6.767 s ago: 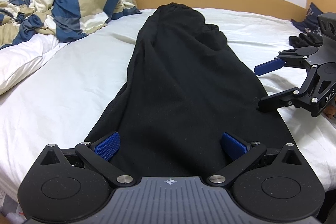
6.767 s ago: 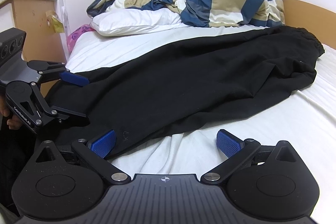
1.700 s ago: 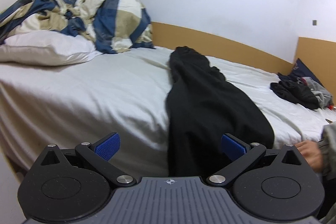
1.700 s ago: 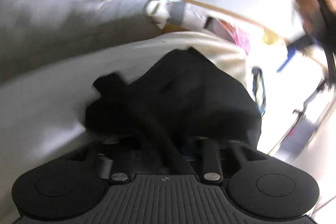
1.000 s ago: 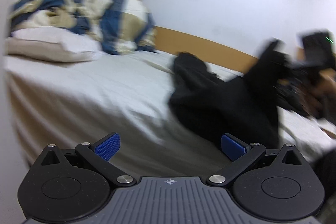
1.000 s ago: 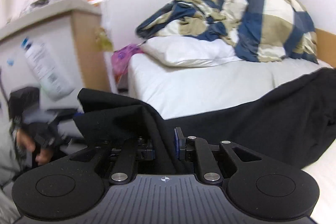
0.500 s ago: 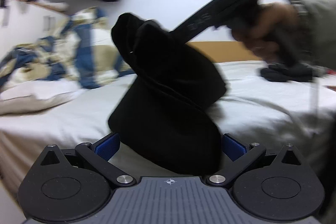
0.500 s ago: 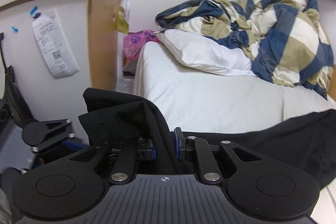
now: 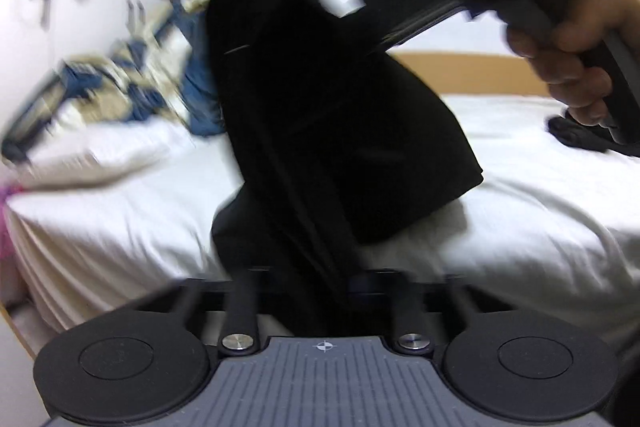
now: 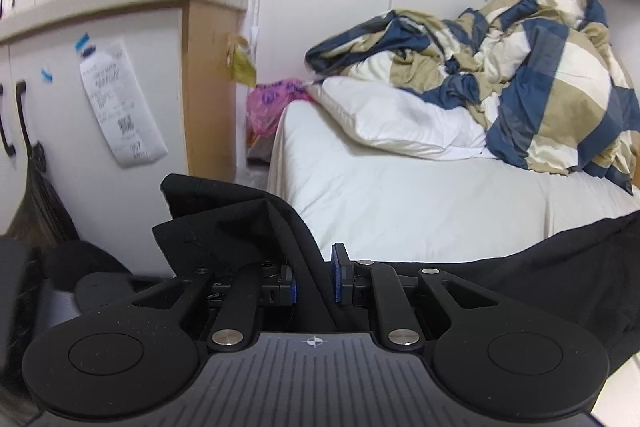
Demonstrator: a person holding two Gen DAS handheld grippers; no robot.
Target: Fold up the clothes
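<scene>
Right gripper [image 10: 314, 285] jaws clamped on a fold of the black garment [image 10: 240, 223], blue pads pinching cloth at lower centre of the right wrist view; the rest trails off to the right edge over the bed [image 10: 400, 211]. In the left wrist view the garment [image 9: 328, 115] hangs mid-frame, bunched, lifted off the bed [image 9: 540, 195] by the right gripper [image 9: 360, 23] coming in from upper right, person's hand [image 9: 576, 59] on its handle. Cloth also drops down into the left gripper [image 9: 316, 291]; jaws drawn in close on it, seemingly pinching it. Left view heavily motion-blurred, pads barely readable, grip contact hard to confirm. Checked duvet [image 10: 540, 79] and pillow [image 10: 400, 119] at upper right of the right view, cabinet [image 10: 132, 67] at left. Versus half a second ago: left jaws were wide open with the cloth hanging between them, now drawn in; right grip unchanged.
</scene>
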